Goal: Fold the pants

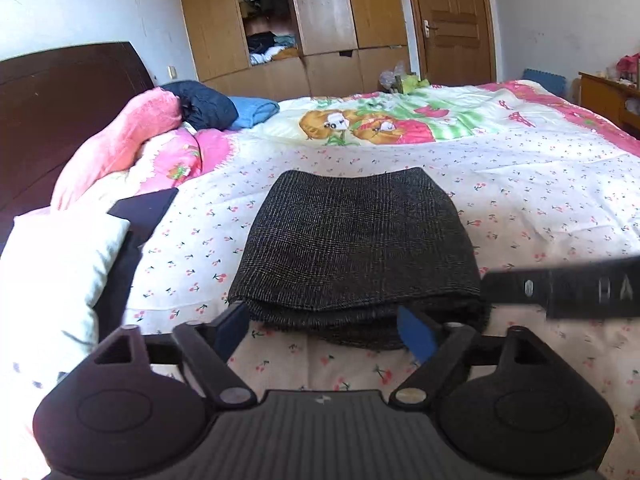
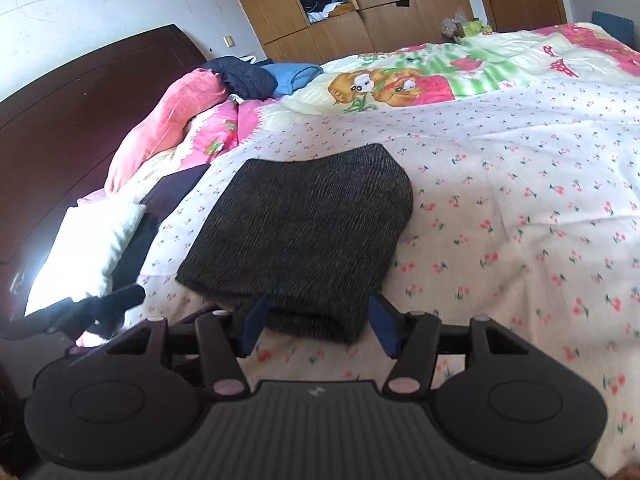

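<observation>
The dark grey checked pants [image 1: 356, 248] lie folded into a compact stack on the flowered bedspread [image 1: 520, 208]. My left gripper [image 1: 324, 330] is open, its blue-padded fingers apart at the stack's near edge, holding nothing. In the right wrist view the same folded pants [image 2: 304, 236] lie just ahead of my right gripper [image 2: 318, 326], which is open with its fingers either side of the stack's near right corner. The right gripper also shows as a blurred black bar [image 1: 560, 290] at the right of the left wrist view.
A white pillow [image 1: 52, 272] and a dark flat item [image 1: 140, 216] lie left of the pants. Pink blanket [image 1: 120, 140], navy and blue clothes [image 1: 216, 108] sit near the dark headboard [image 1: 48, 112]. A wooden wardrobe [image 1: 320, 20] and door stand behind the bed.
</observation>
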Demonstrator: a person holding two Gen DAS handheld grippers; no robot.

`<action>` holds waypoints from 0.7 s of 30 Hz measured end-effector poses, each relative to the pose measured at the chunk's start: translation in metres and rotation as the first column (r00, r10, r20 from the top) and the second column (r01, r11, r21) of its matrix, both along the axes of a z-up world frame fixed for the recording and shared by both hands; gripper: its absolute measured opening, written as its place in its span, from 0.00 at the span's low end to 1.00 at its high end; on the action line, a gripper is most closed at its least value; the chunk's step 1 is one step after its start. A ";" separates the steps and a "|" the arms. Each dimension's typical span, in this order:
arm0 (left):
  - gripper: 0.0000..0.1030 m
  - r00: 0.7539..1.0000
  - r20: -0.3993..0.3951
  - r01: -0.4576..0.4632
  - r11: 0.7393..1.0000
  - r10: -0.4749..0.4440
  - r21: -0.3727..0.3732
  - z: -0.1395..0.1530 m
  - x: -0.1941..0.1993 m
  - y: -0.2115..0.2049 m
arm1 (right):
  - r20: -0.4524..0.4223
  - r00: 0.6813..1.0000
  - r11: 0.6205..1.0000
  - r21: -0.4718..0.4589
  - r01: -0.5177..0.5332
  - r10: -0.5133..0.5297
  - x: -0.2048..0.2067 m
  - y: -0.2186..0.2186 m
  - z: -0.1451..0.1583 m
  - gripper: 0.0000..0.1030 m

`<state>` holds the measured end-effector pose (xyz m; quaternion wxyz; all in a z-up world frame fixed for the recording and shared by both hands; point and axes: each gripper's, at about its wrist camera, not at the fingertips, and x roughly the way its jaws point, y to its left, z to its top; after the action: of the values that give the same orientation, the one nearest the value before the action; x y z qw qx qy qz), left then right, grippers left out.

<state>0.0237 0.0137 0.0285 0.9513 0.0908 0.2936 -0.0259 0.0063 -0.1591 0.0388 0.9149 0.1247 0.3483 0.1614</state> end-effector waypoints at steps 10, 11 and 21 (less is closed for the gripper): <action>1.00 1.000 0.021 0.002 1.000 -0.002 0.003 0.007 -0.025 -0.007 | -0.015 0.999 0.998 0.036 0.051 -0.051 -0.031 -0.016 0.000 0.57; 1.00 1.000 0.016 -0.005 1.000 0.005 -0.008 0.007 -0.025 -0.005 | -0.015 0.998 0.998 0.038 0.058 -0.058 -0.032 -0.017 0.000 0.57; 1.00 0.999 -0.017 -0.044 0.998 0.043 -0.054 0.006 -0.026 0.005 | -0.032 0.998 0.998 0.026 0.062 -0.061 -0.042 -0.018 0.000 0.57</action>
<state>-0.0021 0.0188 0.0347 0.9513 0.0583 0.3023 -0.0141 -0.0357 -0.1767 0.0388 0.9122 0.1500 0.3563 0.1360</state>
